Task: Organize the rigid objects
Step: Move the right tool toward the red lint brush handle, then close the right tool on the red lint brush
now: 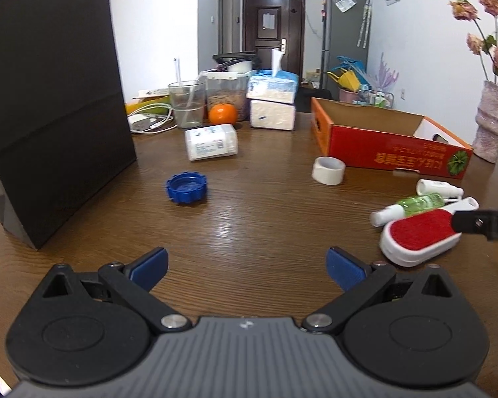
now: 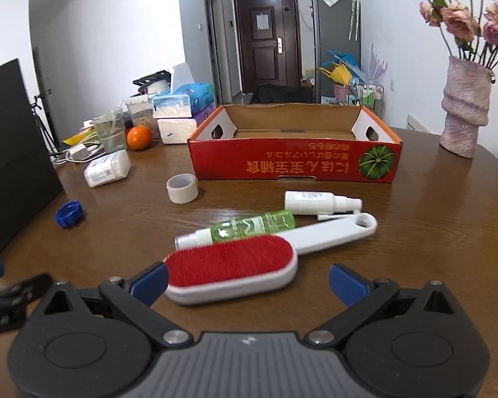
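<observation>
Two claws are mine; both stand with jaws spread wide and nothing between the blue pads. My right gripper (image 2: 247,280) hovers low over the brown wood-grain table (image 2: 431,232), with the red-faced, white-bodied plastic lint brush (image 2: 230,270) lying just ahead of it. My left gripper (image 1: 247,265) faces bare tabletop, the brush off to its right.

Landmark: the red-and-orange open cardboard tray box (image 2: 295,162).
- Lint brush: on the table in front of the box, nearest me. Its oval head points toward my left pad and almost touches it; its long white handle runs away to the right.
- Green translucent spray bottle with white nozzle (image 2: 245,227): between brush and box, lying on its side, just behind the brush head.
- White spray bottle (image 2: 318,200): lying closer to the box, near the handle's looped end.
- Beige roll of tape (image 2: 182,187): standing on its edge face near the box's left front corner.
- Blue ridged plastic cap (image 2: 69,213): well left of the box.

Handling judgement: the brush looks light and stiff. The bristle face may give slightly and the smooth rim may slip. I would grip across the head's flat sides or at the neck where handle meets head; a hold at the far handle end would let the head swing. The bottles are round and likely to roll if nudged.
</observation>
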`<control>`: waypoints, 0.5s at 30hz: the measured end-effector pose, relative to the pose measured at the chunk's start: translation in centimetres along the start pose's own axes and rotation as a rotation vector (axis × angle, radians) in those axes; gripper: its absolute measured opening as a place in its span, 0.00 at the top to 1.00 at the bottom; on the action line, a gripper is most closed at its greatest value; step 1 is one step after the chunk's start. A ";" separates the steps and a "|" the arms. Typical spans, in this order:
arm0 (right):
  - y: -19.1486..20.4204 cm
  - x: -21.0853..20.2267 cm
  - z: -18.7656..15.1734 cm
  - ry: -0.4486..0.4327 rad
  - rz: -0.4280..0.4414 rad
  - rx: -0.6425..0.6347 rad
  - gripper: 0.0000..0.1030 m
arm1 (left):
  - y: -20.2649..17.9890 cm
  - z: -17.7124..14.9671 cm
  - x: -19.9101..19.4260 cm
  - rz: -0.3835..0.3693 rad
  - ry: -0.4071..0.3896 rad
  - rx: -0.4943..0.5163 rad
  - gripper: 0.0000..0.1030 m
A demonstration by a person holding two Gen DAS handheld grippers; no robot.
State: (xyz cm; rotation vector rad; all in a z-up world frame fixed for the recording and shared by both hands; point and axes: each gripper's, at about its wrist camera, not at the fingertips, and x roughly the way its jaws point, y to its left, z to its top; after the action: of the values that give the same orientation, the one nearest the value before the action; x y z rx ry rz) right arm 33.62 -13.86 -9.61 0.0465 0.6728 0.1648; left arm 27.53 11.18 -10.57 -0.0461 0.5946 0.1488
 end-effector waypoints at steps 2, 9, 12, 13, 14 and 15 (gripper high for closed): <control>0.6 1.5 0.8 0.015 -0.022 0.004 0.00 | 0.6 0.0 0.2 0.004 0.002 -0.009 0.00; 2.1 6.5 3.1 0.077 -0.115 0.005 0.00 | 2.7 0.0 0.0 0.023 0.001 -0.043 0.00; 2.3 8.0 3.0 0.116 -0.160 -0.005 0.00 | 3.4 0.0 0.1 0.030 0.004 -0.054 0.00; 2.3 8.2 2.8 0.125 -0.160 -0.006 0.00 | 3.5 0.0 0.2 0.030 0.006 -0.057 0.00; 2.2 8.3 2.6 0.121 -0.153 -0.003 0.00 | 3.6 0.0 0.2 0.030 0.009 -0.060 0.00; 2.2 8.2 2.4 0.113 -0.155 -0.001 0.00 | 3.7 -0.1 0.3 0.031 0.011 -0.061 0.00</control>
State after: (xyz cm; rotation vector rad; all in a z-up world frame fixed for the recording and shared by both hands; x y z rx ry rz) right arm 41.10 -10.32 -12.55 -0.0161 0.7861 0.0184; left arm 27.14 14.83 -10.78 -0.0968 0.6017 0.1965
